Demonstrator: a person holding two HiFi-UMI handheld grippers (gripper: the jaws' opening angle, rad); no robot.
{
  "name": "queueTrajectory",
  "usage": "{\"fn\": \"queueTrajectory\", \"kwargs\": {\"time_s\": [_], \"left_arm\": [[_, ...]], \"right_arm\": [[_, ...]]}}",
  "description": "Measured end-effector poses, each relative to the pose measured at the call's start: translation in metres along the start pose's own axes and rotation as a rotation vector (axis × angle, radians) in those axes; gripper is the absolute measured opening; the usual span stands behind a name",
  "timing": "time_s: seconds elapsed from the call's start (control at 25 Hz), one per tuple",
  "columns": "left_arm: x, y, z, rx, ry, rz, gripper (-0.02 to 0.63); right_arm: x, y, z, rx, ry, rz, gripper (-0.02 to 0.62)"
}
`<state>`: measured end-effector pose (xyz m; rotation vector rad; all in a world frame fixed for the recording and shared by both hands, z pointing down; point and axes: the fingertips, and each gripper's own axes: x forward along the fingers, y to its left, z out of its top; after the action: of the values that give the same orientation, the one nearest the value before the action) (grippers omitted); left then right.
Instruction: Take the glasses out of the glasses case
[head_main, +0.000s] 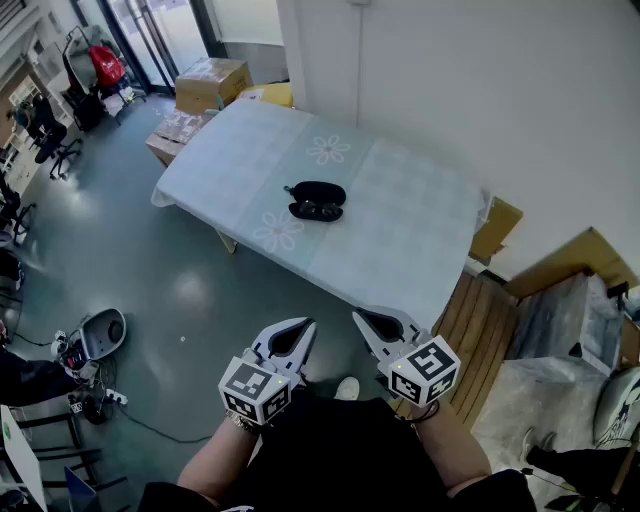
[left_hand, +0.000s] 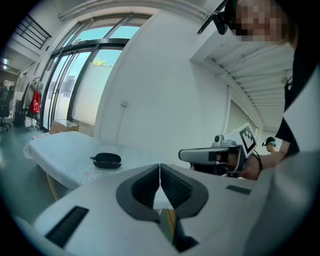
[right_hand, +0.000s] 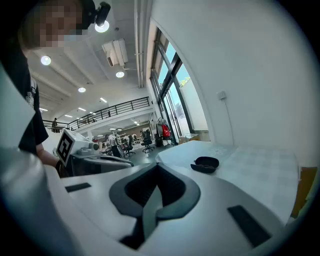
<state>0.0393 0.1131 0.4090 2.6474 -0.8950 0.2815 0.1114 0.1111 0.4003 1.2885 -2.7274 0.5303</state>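
Lying open near the middle of the bench (head_main: 400, 245), on a pale cloth with flower prints: one black glasses case (head_main: 318, 192), lid folded back, with what appear to be dark glasses (head_main: 316, 211) resting in the nearer half; detail is too small to confirm the frame's shape. Handling, as judged: glasses light, thin in the arms, fragile at the hinges, lenses easily smeared or scratched; best taken at the bridge or along the upper frame edge, not on the lenses, and with gentle pressure only. Case likely a stiff, light shell that could slide on the cloth, so one claw would probably need to steady its rim while the other lifts the contents. Left claw (head_main: 300, 332): clenched, jaws pressed together along their length, nothing between them. Right claw (head_main: 370, 325): likewise clenched and empty. Position: both are held close to the person's body, off the near edge of the bench, side by side and pointing forward towards the case. The case lies well apart from both, ahead of them and roughly between their lines of aim, slightly to the left claw's side in the head view. In the left gripper view it sits left of the jaws; in the right gripper view, right of them. Task status, as judged: not begun; approach to the bench outstanding, and the claws need to be released before any grasp.
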Motion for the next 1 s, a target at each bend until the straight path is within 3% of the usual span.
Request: {"fn": "queueTrajectory", "kwargs": {"time_s": [1.0], "left_arm": [[0.001,0.007,0.012,0.032,-0.004,-0.07,0.029]], "right_arm": [[0.007,0.005,0.01,-0.004,-0.023,-0.04,0.023]]}}
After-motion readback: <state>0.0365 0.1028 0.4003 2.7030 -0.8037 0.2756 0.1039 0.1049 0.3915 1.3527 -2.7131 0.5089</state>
